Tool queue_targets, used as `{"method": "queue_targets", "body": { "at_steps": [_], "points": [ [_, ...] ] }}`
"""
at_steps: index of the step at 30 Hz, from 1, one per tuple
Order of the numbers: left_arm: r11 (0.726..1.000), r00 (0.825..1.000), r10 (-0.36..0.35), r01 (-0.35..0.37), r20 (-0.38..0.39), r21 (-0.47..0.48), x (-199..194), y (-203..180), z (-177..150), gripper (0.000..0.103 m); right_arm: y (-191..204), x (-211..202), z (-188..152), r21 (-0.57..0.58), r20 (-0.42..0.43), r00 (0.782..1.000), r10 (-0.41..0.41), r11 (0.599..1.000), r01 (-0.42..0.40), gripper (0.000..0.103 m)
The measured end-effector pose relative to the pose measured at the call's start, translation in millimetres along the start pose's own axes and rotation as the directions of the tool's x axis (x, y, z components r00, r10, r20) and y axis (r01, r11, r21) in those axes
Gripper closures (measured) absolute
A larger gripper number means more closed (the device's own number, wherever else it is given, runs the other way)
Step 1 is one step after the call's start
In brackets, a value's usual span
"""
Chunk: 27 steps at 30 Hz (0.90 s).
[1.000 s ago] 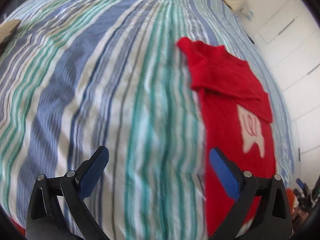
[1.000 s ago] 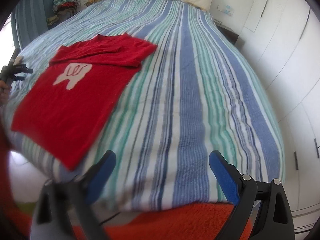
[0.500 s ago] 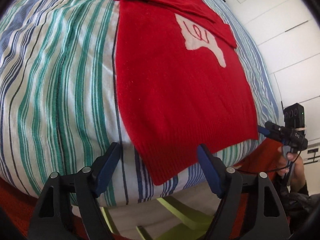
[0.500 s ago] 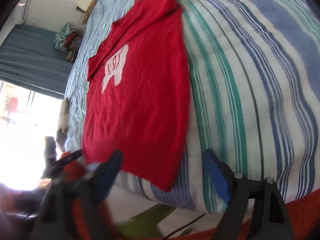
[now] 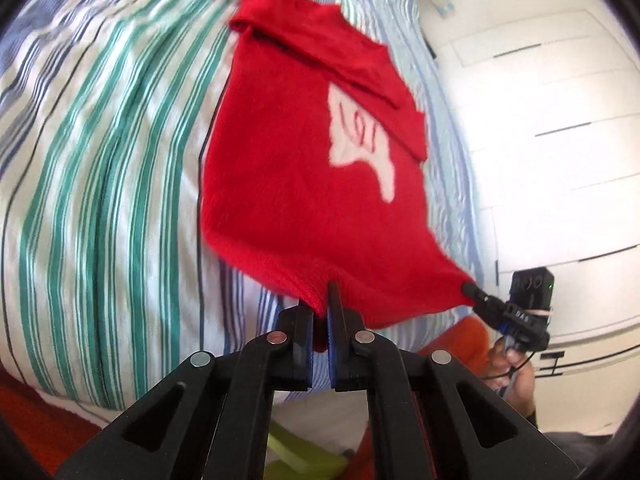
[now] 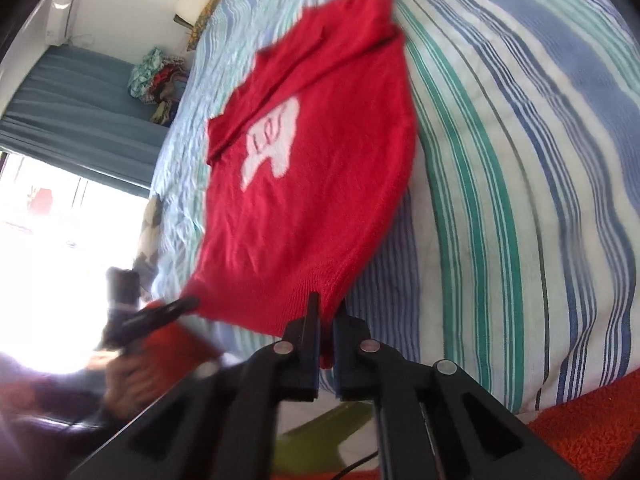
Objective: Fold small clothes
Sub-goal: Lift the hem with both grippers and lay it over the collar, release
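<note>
A small red sweater (image 5: 304, 168) with a white tooth design (image 5: 362, 140) lies on the striped bed, sleeves folded across its top. My left gripper (image 5: 320, 312) is shut on the left corner of its bottom hem. In the same view my right gripper (image 5: 470, 291) pinches the hem's other corner at the right. From the right wrist, the red sweater (image 6: 316, 184) runs away up the bed and my right gripper (image 6: 327, 316) is shut on the near hem corner. My left gripper (image 6: 192, 302) grips the hem's far corner at the left, blurred.
The striped bedspread (image 5: 104, 160) covers the bed around the sweater. White cupboard doors (image 5: 560, 120) stand to the right. An orange rug (image 6: 592, 432) and a lime-green frame (image 5: 304, 456) lie below the bed's edge. A pile of clothes (image 6: 158, 76) sits beside the bed. A person's hand (image 5: 516, 364) holds the right gripper.
Both grippers went from wide open to shut, each on a bottom corner of the sweater. Both came in close to the bed's near edge, and the hem now lifts off the bedspread.
</note>
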<state>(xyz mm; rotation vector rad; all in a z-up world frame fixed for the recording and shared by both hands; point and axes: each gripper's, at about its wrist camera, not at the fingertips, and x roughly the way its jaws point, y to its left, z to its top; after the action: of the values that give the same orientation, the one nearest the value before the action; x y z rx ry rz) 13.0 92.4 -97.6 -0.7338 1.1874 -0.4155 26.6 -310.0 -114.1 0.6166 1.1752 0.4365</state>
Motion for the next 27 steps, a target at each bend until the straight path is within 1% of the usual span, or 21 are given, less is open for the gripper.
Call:
{"method": "queue_targets", "body": {
  "at_steps": [2,4,6,7,8,10,12,14,15,16,17,18,19,20,21,22,23,24,25,26,27],
  "points": [
    [1.000,0.996,-0.029,0.029,0.081,0.008,-7,-10,37,0.100,9,-10,23,-0.016,0.075,0.997,0.028,1.000,-0.026,0.098],
    [0.999,0.986,-0.035,0.033,0.163,0.016,-10,-18,82,0.100,14,-13,55,-0.025,0.148,0.988,0.044,0.999,-0.040,0.098],
    [1.000,0.972,-0.006,-0.002,0.234,0.031,-4,-27,128,0.100,15,-10,96,-0.030,0.215,0.976,0.045,0.999,-0.040,0.098],
    [0.999,0.968,0.011,-0.019,0.252,0.030,1,-28,151,0.100,15,-5,118,-0.028,0.243,0.969,0.051,0.999,-0.046,0.098],
    [0.999,0.964,0.030,-0.039,0.264,0.026,7,-29,173,0.100,14,2,141,-0.024,0.263,0.963,0.056,0.998,-0.051,0.098],
    [0.996,0.955,0.078,-0.086,0.286,0.016,26,-31,213,0.100,15,18,186,-0.022,0.294,0.955,0.042,0.999,-0.037,0.098],
    [0.992,0.947,0.122,-0.128,0.296,0.001,43,-28,246,0.100,13,36,229,-0.014,0.318,0.948,0.031,0.999,-0.029,0.098],
    [0.985,0.941,0.166,-0.170,0.296,-0.013,63,-21,271,0.100,12,56,269,-0.004,0.333,0.943,0.001,1.000,0.000,0.098],
    [0.982,0.940,0.184,-0.187,0.286,-0.016,73,-18,282,0.100,10,67,286,-0.001,0.338,0.941,-0.024,1.000,0.027,0.098],
    [0.981,0.944,0.193,-0.195,0.266,-0.019,82,-13,290,0.098,8,76,299,0.011,0.347,0.937,-0.044,0.999,0.043,0.098],
    [0.975,0.944,0.219,-0.218,0.246,-0.032,91,-7,298,0.095,3,86,311,0.031,0.350,0.936,-0.046,0.999,0.037,0.098],
    [0.967,0.939,0.255,-0.250,0.230,-0.050,97,-1,305,0.090,-5,95,320,0.057,0.346,0.937,-0.037,0.998,0.019,0.098],
    [0.958,0.934,0.286,-0.277,0.216,-0.070,100,5,311,0.071,-12,105,328,0.089,0.338,0.941,-0.026,0.996,-0.005,0.096],
    [0.951,0.928,0.307,-0.295,0.210,-0.088,101,11,317,0.057,-19,113,334,0.123,0.327,0.945,-0.021,0.992,-0.021,0.090],
    [0.947,0.921,0.319,-0.304,0.223,-0.098,96,14,321,0.035,-24,119,339,0.147,0.317,0.948,-0.027,0.989,-0.021,0.077],
    [0.944,0.909,0.331,-0.316,0.255,-0.098,88,15,322,0.030,-27,121,343,0.155,0.320,0.946,-0.045,0.988,-0.005,0.069],
    [0.940,0.895,0.342,-0.331,0.287,-0.086,79,13,322,0.030,-27,118,345,0.144,0.336,0.940,-0.055,0.989,0.006,0.060],
    [0.934,0.882,0.353,-0.349,0.313,-0.072,70,11,319,0.029,-25,112,346,0.129,0.355,0.932,-0.072,0.991,0.027,0.056],
    [0.930,0.870,0.361,-0.362,0.337,-0.061,62,7,314,0.029,-21,104,347,0.107,0.372,0.924,-0.092,0.993,0.055,0.056],
    [0.929,0.863,0.356,-0.366,0.358,-0.042,55,2,306,0.029,-14,96,347,0.071,0.389,0.915,-0.105,0.994,0.084,0.056],
    [0.933,0.863,0.338,-0.361,0.375,-0.010,50,-5,296,0.029,-5,89,345,0.027,0.405,0.907,-0.114,0.993,0.112,0.056]
  ]
}}
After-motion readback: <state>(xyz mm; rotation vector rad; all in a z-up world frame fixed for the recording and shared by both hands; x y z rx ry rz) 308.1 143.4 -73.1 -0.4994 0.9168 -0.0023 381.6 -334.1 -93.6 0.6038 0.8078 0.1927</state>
